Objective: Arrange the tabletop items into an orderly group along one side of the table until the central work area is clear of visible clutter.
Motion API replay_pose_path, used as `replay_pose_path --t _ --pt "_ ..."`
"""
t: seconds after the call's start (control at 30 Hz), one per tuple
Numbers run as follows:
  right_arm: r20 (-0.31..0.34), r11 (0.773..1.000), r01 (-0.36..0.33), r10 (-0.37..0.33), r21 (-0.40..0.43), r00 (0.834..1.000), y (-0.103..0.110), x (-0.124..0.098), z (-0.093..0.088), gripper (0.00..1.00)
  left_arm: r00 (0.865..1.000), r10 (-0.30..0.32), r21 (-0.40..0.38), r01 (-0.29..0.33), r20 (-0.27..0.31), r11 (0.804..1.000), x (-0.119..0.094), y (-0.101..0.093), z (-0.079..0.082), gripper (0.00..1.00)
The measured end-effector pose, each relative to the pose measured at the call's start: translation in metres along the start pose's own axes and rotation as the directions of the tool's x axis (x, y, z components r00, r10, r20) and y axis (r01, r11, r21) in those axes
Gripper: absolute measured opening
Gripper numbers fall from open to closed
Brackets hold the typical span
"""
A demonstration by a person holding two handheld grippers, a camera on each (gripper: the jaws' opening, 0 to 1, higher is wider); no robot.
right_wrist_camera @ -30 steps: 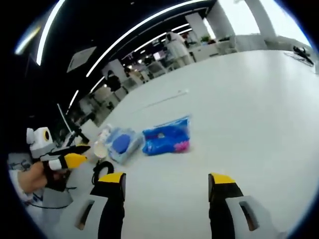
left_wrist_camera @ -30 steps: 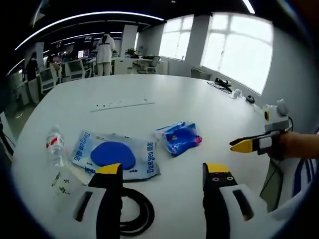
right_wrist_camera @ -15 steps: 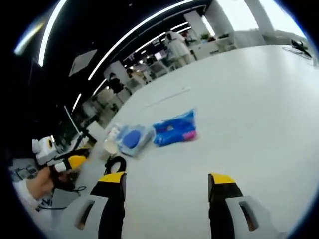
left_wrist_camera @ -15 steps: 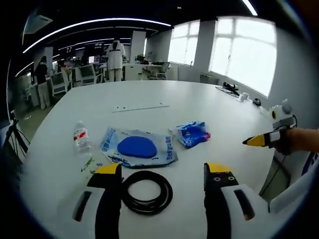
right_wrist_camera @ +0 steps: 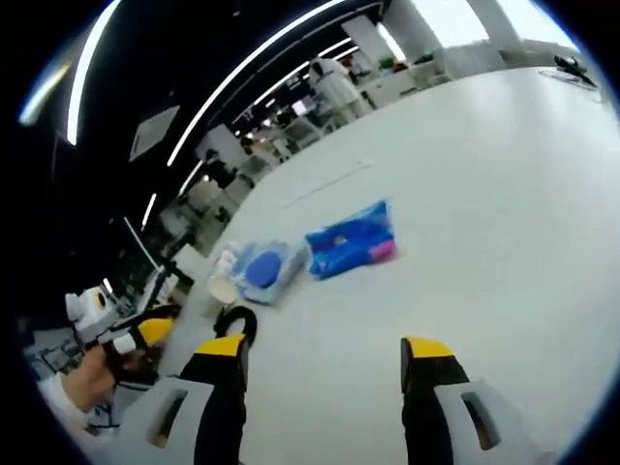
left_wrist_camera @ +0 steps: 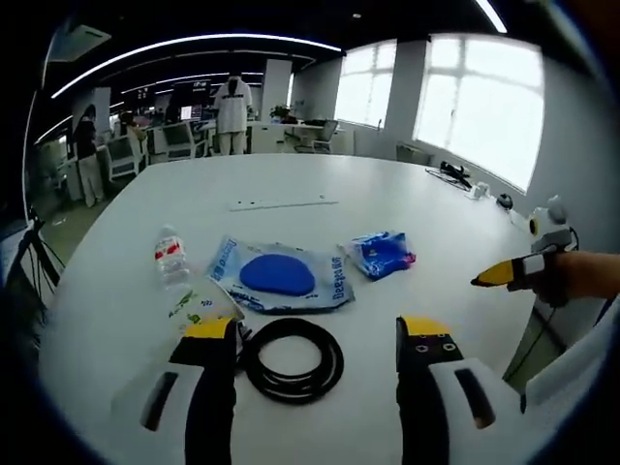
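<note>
tabletop items, black cable coil [left_wrist_camera: 291, 359], blue-disc packet [left_wrist_camera: 281, 282], blue wrapper [left_wrist_camera: 385, 255] and water bottle [left_wrist_camera: 171, 258], lie clustered near the table [left_wrist_camera: 320, 184] edge; left gripper [left_wrist_camera: 315, 341] and right gripper [right_wrist_camera: 320, 356] hover wide, empty, seemingly choosing a pick.

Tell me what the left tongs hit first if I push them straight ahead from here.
Most likely the black cable coil, lying on the table right between and ahead of the open left tongs. Beyond it sits the blue pad packet. Depth is hard to judge through the fisheye.
</note>
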State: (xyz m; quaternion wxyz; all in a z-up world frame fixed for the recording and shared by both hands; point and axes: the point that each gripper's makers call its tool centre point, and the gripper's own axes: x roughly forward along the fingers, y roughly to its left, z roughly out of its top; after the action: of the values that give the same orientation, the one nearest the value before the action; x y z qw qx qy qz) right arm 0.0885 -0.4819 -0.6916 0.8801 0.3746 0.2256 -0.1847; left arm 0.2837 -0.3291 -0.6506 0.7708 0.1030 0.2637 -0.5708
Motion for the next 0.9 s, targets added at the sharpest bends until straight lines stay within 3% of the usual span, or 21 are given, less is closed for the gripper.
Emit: replay_pose_path --t 0.43,0.57,0.7,0.8,0.9 --pt "0.011 0.998 -0.013 0.012 0.054 1.0 0.013 0.003 -0.007 0.63 0.995 -0.024 0.017 0.026 -0.094 1.0 0.005 0.0 -0.03 0.66" --pt "-0.006 0.998 -0.017 0.017 0.059 1.0 0.014 -0.001 -0.019 0.62 0.979 -0.082 0.06 0.094 -0.186 0.994 0.014 -0.011 -0.052 0.62" --pt "-0.019 0.998 -0.007 0.008 0.069 1.0 0.008 -0.007 -0.028 0.6 0.97 -0.143 0.075 0.16 -0.195 0.984 0.027 -0.022 -0.053 0.57" --pt "-0.023 0.997 0.0 0.002 0.08 1.0 0.008 -0.013 -0.037 0.59 0.955 -0.148 0.145 0.189 -0.256 0.971 0.038 -0.02 -0.058 0.54" --pt "-0.03 0.996 0.007 -0.004 0.085 1.0 0.009 -0.018 -0.044 0.59 0.948 -0.155 0.157 0.204 -0.277 0.966 0.049 -0.02 -0.057 0.53"
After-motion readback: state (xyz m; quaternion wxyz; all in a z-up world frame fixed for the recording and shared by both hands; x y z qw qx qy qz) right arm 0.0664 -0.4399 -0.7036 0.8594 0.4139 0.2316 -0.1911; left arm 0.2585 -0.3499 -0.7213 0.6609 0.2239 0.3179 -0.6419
